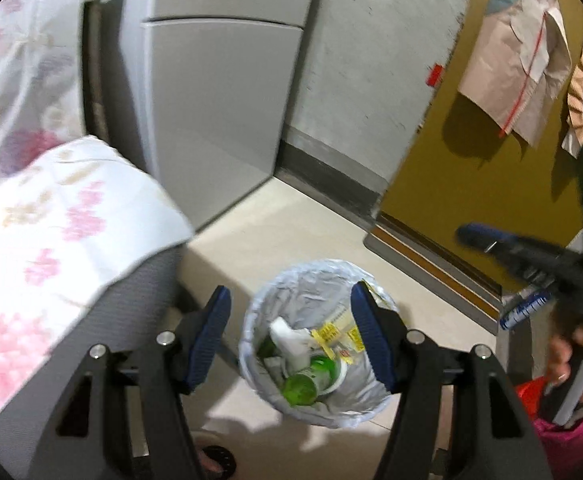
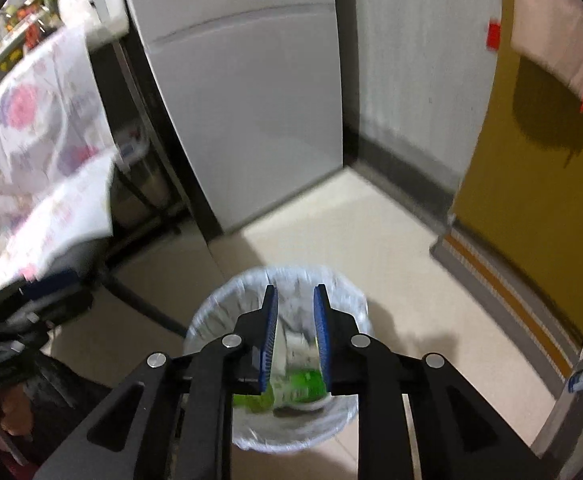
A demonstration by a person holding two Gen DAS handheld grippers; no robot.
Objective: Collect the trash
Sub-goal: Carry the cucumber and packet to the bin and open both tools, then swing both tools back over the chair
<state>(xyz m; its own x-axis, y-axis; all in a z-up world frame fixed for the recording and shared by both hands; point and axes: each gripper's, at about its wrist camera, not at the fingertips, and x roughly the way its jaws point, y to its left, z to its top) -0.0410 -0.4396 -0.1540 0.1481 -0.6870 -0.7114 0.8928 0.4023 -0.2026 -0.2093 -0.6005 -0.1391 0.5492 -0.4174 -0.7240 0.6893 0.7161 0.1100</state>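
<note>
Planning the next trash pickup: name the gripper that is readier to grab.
Left, probably. The left gripper hangs over the bin, jaws wide apart and empty. The right gripper is above it too, but its jaws are only narrowly parted and would need opening first.

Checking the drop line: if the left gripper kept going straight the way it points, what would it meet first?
Probably the trash already in the lined bin: the open left gripper points down into it, toward the green bottle and yellow wrappers. Depth is unclear.
</note>
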